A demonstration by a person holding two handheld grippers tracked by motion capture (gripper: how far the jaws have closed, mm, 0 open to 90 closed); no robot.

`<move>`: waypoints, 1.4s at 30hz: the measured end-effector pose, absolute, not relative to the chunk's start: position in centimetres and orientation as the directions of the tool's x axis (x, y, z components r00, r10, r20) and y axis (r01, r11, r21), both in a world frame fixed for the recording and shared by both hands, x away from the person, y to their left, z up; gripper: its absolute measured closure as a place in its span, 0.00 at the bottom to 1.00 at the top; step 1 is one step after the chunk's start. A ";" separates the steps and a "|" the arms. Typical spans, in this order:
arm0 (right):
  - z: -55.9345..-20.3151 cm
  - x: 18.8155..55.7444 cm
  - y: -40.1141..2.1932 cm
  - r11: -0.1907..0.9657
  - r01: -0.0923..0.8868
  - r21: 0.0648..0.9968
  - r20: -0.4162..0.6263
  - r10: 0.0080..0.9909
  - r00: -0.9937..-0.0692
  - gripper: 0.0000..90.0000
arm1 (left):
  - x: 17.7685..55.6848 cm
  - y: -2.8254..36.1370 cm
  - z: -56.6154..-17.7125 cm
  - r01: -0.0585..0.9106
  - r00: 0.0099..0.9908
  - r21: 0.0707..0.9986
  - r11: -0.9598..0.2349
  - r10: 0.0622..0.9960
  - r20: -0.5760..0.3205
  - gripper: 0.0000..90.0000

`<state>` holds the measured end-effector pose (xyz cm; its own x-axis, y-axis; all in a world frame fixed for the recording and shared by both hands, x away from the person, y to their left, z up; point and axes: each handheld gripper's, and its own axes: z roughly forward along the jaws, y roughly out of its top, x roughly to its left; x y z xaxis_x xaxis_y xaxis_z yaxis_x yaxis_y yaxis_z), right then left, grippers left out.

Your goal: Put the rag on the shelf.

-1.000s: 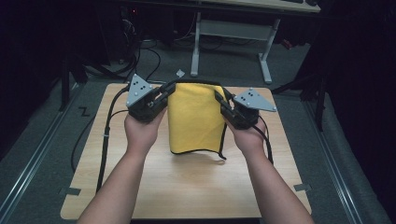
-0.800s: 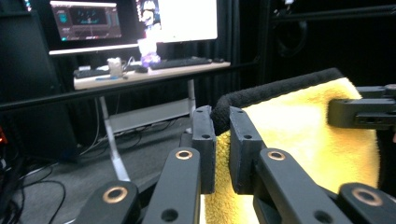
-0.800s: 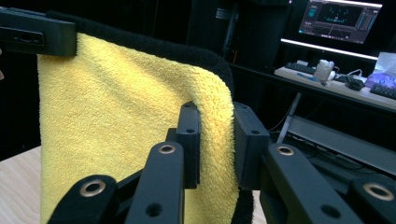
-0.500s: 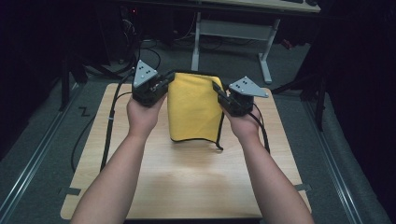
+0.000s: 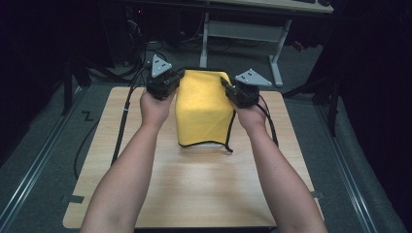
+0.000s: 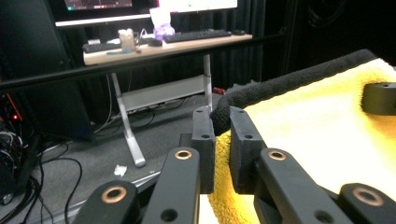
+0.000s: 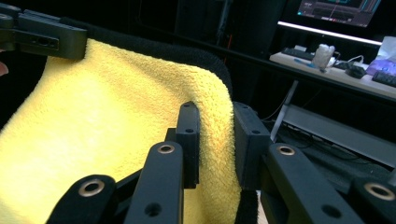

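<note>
Both tongs are clenched on a yellow towel [image 5: 203,109]: the left tongs [image 5: 176,81] pinch its dark-hemmed far corner, the right tongs [image 5: 226,85] the opposite far corner. The cloth hangs stretched between them, its near end resting on the tabletop [image 5: 204,189] below. The step in hand looks like spreading or folding; next, both tongs should travel together, keeping the edge taut.

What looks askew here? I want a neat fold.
The yellow towel hangs fairly square from the left hand-held gripper and right hand-held gripper, but its black edging trails loose at the lower right corner.
</note>
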<state>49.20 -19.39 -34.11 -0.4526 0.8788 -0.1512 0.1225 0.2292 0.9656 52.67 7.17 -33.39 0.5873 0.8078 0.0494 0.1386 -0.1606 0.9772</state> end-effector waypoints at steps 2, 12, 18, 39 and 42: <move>-34.6 49.7 -19.5 0.250 0.127 0.960 -0.167 0.873 -0.459 0.83 | 53.1 7.0 -33.9 0.157 0.587 0.971 -0.179 0.808 0.055 0.91; -37.3 51.4 -20.2 0.280 0.245 0.928 -0.127 0.857 -0.500 0.83 | 54.5 7.3 -38.0 0.296 0.614 0.940 -0.171 0.788 -0.050 0.93; -38.0 51.8 -20.8 0.228 0.299 0.927 -0.044 0.857 -0.514 0.84 | 54.7 7.4 -39.4 0.343 0.623 0.922 -0.179 0.778 -0.080 0.93; -39.6 52.8 -21.9 0.242 0.400 0.884 0.000 0.855 -0.519 0.84 | 54.4 6.7 -42.5 0.404 0.645 0.886 -0.226 0.757 -0.101 0.93; -39.8 52.9 -22.0 0.231 0.407 0.884 0.013 0.857 -0.515 0.83 | 54.3 6.8 -42.6 0.410 0.647 0.881 -0.235 0.756 -0.099 0.93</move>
<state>52.87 -21.98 -39.82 -0.5152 0.8570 0.0127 0.4068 0.2314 0.8837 54.29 6.78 -42.60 0.6470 0.7560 -0.0992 0.4097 -0.2349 0.8815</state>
